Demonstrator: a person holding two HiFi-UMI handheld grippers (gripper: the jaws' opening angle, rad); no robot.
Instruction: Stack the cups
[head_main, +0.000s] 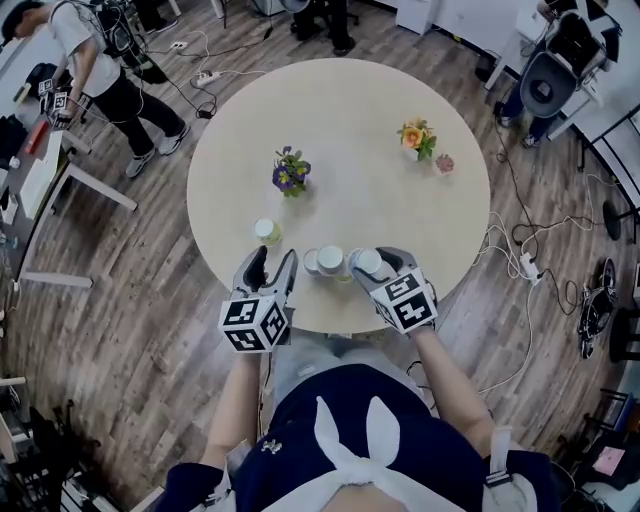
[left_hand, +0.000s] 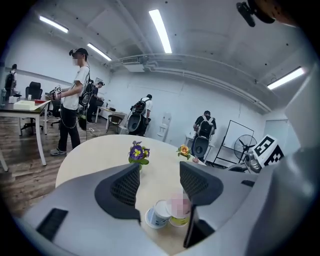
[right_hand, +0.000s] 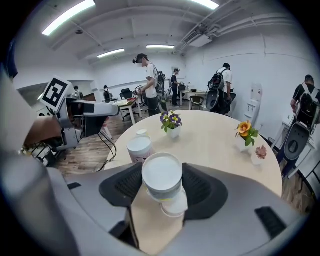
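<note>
In the head view, the left gripper (head_main: 272, 263) sits at lower centre over the near edge of the round table (head_main: 340, 150), jaws apart and empty. The right gripper (head_main: 376, 260) beside it clamps a white cup (head_main: 368, 263). A pair of cups (head_main: 330, 260) stands just left of that, and a yellowish cup (head_main: 266, 231) farther left. The left gripper view shows spread jaws framing bare tabletop, with the pair of cups (left_hand: 160, 214) at bottom centre. In the right gripper view, the pads press the white cup (right_hand: 161, 175) at centre.

Lower cup (right_hand: 176, 206) half behind held cup (right_hand: 161, 175)
</note>
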